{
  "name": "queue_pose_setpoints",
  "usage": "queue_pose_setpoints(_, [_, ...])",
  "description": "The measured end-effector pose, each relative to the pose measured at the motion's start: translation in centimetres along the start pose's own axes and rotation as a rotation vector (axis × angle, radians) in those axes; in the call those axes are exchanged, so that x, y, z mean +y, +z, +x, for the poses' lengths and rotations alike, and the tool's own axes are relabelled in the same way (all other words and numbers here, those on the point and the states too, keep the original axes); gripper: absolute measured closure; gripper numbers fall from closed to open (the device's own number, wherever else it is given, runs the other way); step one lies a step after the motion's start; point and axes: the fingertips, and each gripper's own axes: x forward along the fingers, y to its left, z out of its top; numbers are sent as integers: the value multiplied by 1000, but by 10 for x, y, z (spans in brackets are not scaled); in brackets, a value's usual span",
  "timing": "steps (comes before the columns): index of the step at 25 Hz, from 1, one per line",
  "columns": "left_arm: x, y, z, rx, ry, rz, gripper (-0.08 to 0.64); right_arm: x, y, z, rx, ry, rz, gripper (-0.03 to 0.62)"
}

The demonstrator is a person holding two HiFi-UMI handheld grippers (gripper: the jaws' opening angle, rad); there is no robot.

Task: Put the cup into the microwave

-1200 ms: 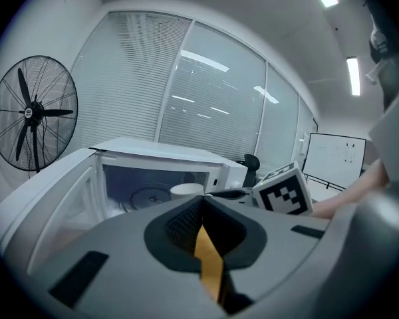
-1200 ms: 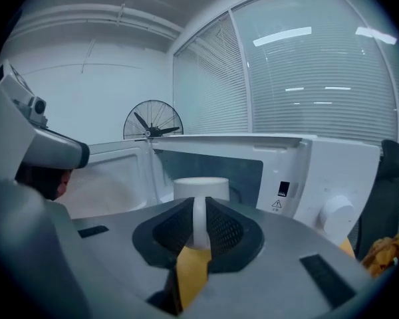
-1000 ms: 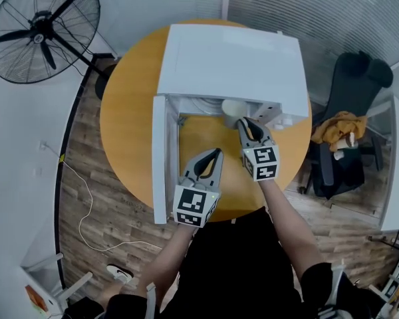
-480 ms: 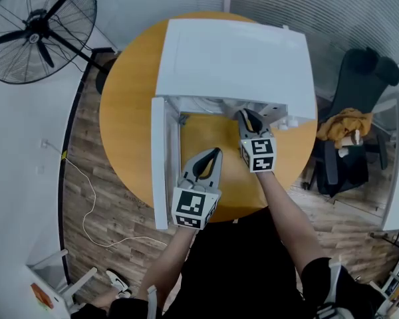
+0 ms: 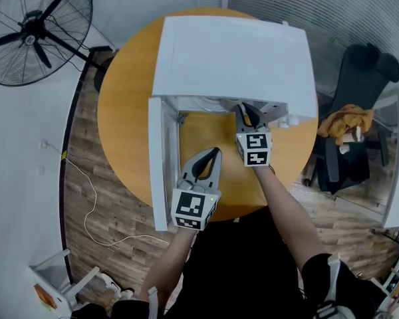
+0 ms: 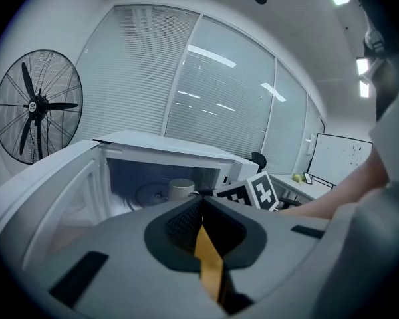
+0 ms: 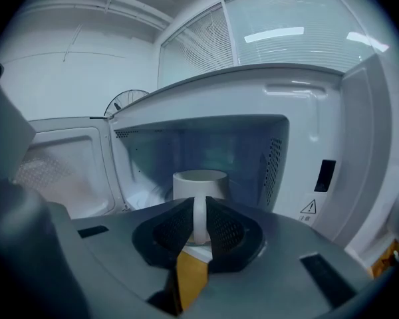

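The right gripper (image 7: 199, 210) has its jaws clamped on the handle of the white cup (image 7: 199, 182), which sits inside the open microwave (image 5: 233, 58) on the table (image 5: 123, 121). The left gripper (image 5: 214, 154) hovers outside, beside the door (image 5: 158, 165), jaws closed and empty.

White microwave (image 5: 233, 55) on round table (image 5: 123, 111), door (image 5: 157, 165) open, right gripper (image 5: 247, 111) at its mouth

I can't see the base of the cup (image 7: 199, 181) behind the right hand-held gripper (image 7: 198, 212) in its own view; in my head view the microwave (image 5: 233, 52) roof hides it entirely.
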Motion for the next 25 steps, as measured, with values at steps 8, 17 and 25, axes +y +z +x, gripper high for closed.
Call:
queue_pose_setpoints(8, [3,-1,0,3,0,-11,565,-3,2,20,17,-54,-35,537])
queue_pose_setpoints(17, [2,-6,3,7,-8,-10,565,-10,1,38,22,-92,-54,538])
queue_pose_setpoints(25, [4,-3,1,3,-7,-15,565,-12,1,46,31,-109,-75,538])
